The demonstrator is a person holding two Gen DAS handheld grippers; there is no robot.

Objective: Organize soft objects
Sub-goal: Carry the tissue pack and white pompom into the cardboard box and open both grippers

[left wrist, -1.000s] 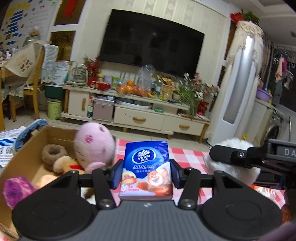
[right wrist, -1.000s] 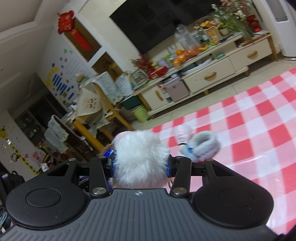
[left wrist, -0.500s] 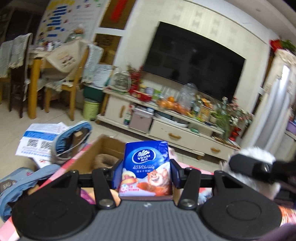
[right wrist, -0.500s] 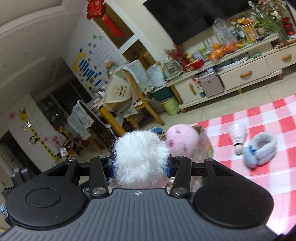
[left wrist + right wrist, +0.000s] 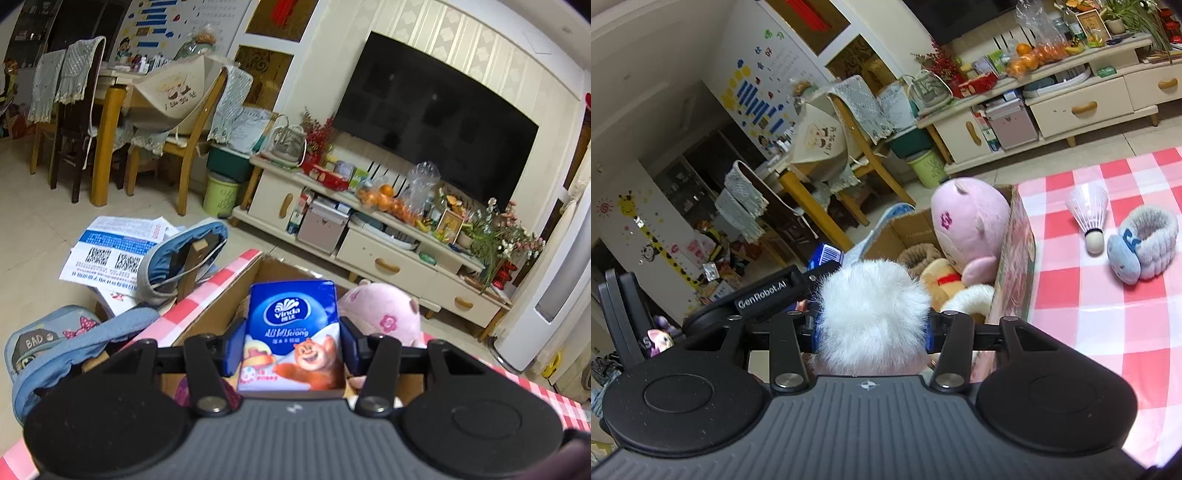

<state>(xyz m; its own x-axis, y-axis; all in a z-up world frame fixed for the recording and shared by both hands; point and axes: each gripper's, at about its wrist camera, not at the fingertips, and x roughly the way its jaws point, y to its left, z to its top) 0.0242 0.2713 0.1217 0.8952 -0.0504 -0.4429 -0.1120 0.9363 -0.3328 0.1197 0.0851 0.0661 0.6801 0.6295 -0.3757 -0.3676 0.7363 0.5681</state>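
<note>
My left gripper is shut on a blue Vinda tissue pack, held upright over the near part of an open cardboard box. A pink plush pig sits in the box just beyond it. My right gripper holds a white fluffy ball between its pads, and its jaws are opening. The ball hangs over the box, which holds the pink pig, a tan plush and a brown fuzzy ring. The left gripper's body lies left of the ball.
The box stands at the left edge of a red-and-white checked cloth. On the cloth lie a shuttlecock and a grey-blue fuzzy ring. Bags and papers lie on the floor left of the box.
Both grippers have moved left with their loads, from above the cloth to above the box. The left gripper has come into the right wrist view.
</note>
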